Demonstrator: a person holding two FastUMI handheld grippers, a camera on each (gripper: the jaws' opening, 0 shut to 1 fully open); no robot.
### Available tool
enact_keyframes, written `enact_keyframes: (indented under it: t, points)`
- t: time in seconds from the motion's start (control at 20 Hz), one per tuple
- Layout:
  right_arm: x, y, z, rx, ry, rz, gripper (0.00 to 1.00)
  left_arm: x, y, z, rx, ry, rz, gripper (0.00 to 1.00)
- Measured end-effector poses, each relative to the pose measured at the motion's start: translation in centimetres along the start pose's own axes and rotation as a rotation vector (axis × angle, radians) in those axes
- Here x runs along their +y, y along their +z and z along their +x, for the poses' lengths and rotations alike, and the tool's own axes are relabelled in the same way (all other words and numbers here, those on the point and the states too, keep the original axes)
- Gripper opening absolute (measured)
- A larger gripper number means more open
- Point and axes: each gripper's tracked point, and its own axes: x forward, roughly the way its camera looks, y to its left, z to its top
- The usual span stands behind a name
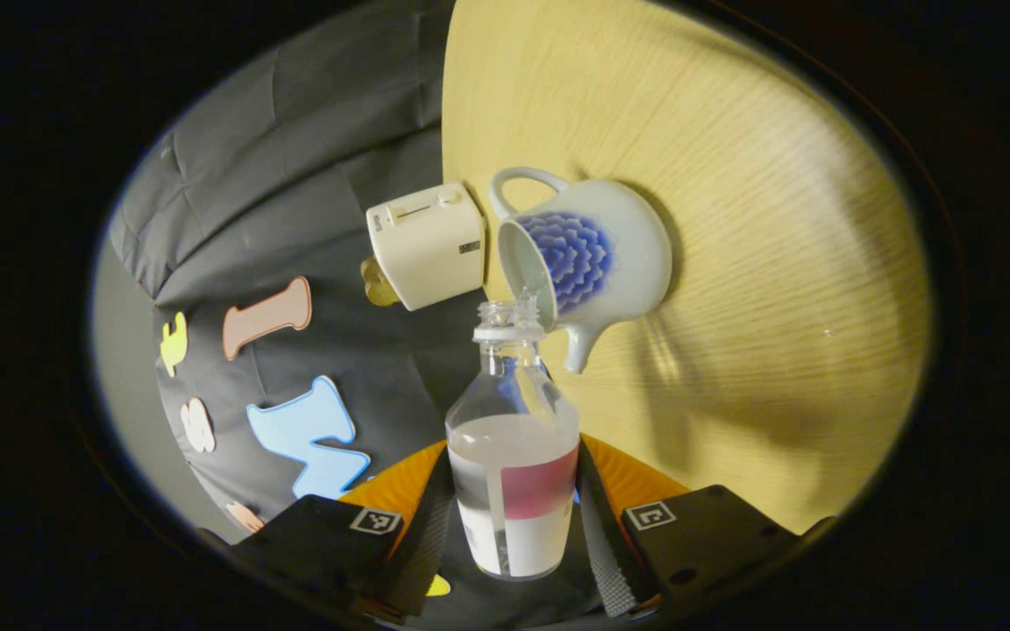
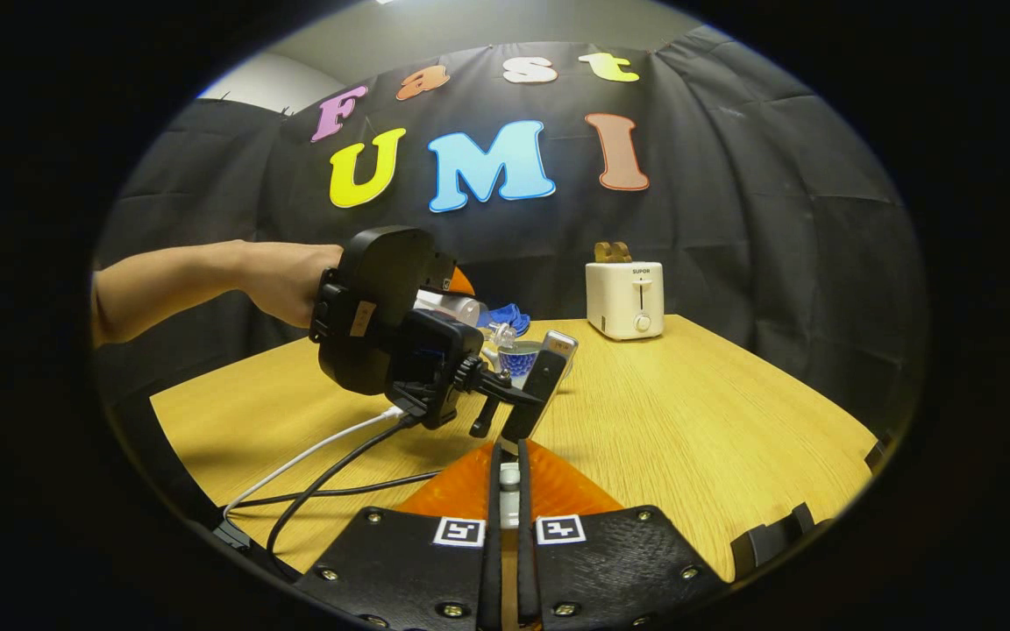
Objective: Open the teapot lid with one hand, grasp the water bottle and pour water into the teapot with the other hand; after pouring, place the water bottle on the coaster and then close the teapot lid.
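In the left gripper view, my left gripper (image 1: pixel 514 460) is shut on a clear water bottle (image 1: pixel 514 456) with a pink and white label and no cap. The bottle is tipped over, its open mouth at the rim of the white teapot (image 1: pixel 597 263) with a blue pattern; the pot's opening is uncovered. In the right gripper view, a hand holds the left gripper (image 2: pixel 527 355) over the teapot (image 2: pixel 518 359), with the bottle (image 2: pixel 457 307) lying almost level. My right gripper (image 2: pixel 509 460) is nearer, above the table, shut on a small pale knob, the teapot lid (image 2: pixel 510 495).
A cream toaster (image 2: pixel 625 300) stands at the back of the wooden table (image 2: pixel 689 421), close behind the teapot, and is the toaster (image 1: pixel 430 245) beside the pot. Cables (image 2: pixel 321 478) trail from the left gripper across the table's left front.
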Motion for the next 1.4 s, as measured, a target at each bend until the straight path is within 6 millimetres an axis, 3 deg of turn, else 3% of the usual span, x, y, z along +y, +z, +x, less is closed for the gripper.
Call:
enact_keyframes:
  t: [0.55,0.85,1.1,1.15,1.3,1.4]
  points:
    - [-0.3,0.1,-0.1,-0.005,-0.002,0.015,0.07,1.0,-0.1,0.0,0.002,-0.004,0.128,0.84]
    - [-0.2,0.2,-0.2,-0.007,0.001,0.012,0.07,1.4,0.9,0.0,-0.005,0.000,0.187,0.84]
    - [-0.4,0.1,-0.3,-0.008,-0.002,0.013,0.07,1.7,0.3,-0.2,0.015,-0.009,0.229,0.84]
    - [-0.4,0.2,-0.2,-0.008,-0.002,0.012,0.07,1.8,0.2,0.2,0.016,-0.006,0.232,0.71]
    - [-0.4,0.0,-0.2,-0.005,-0.001,0.012,0.07,2.1,0.5,0.1,0.011,0.004,0.243,0.84]
    - [-0.4,0.1,-0.3,-0.005,-0.003,0.013,0.07,2.4,0.7,-0.1,0.009,0.015,0.252,0.84]
